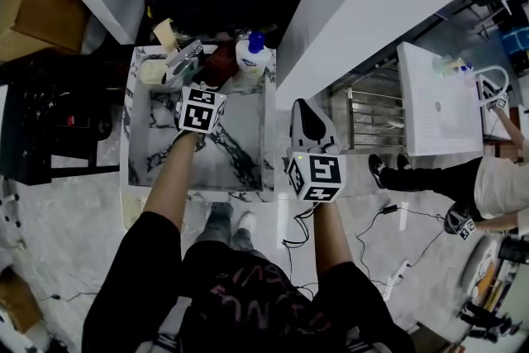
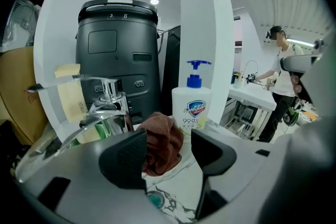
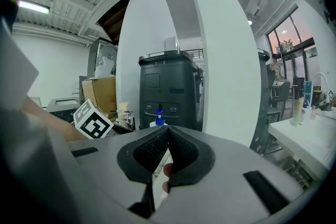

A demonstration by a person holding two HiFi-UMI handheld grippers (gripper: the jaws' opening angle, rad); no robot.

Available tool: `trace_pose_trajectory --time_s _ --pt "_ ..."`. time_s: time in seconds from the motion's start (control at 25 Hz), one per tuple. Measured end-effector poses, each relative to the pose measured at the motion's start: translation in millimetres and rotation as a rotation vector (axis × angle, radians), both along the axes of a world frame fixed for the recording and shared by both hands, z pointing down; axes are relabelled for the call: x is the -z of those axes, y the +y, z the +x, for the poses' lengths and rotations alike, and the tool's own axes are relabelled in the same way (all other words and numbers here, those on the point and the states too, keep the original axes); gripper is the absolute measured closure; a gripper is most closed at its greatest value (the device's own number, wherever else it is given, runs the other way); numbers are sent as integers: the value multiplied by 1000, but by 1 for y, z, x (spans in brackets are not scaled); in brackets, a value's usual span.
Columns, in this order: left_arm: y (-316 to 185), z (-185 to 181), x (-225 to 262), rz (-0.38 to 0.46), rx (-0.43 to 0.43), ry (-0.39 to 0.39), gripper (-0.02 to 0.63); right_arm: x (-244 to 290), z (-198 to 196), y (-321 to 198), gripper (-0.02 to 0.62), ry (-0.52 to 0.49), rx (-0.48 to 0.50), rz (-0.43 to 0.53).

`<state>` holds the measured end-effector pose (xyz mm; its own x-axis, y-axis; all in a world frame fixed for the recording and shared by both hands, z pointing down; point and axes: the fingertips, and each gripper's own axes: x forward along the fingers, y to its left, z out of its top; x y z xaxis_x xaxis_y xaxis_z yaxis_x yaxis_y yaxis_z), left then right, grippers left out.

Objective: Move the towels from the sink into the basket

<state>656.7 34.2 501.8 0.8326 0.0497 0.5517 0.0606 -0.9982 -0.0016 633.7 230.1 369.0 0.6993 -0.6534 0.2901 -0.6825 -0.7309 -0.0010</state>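
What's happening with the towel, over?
Left hand-held gripper open, aimed at brown towel. Right hand-held gripper shut, empty. Faucet and soap bottle crowd the towel.

A white sink with dark marble veins carries everything, and its basin floor lies bare around the greenish drain. Along its back ledge stand a chrome faucet to the left and a white soap bottle with a blue pump to the right, with a crumpled brown towel lying between them, just beside the bottle. A yellowish block sits at the back left corner behind the faucet, and thin cables trail over the grey speckled floor near the sink.
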Motion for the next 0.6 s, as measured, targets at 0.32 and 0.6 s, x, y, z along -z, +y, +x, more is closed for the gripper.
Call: trace_pose_trajectory --time_s 0.32,0.6 --pt "-12 24 -27 -22 30 -43 345 -12 16 -4 580 -12 -12 -16" --pt "-18 29 -38 -11 55 -60 462 -14 20 -7 580 -13 -14 -21"
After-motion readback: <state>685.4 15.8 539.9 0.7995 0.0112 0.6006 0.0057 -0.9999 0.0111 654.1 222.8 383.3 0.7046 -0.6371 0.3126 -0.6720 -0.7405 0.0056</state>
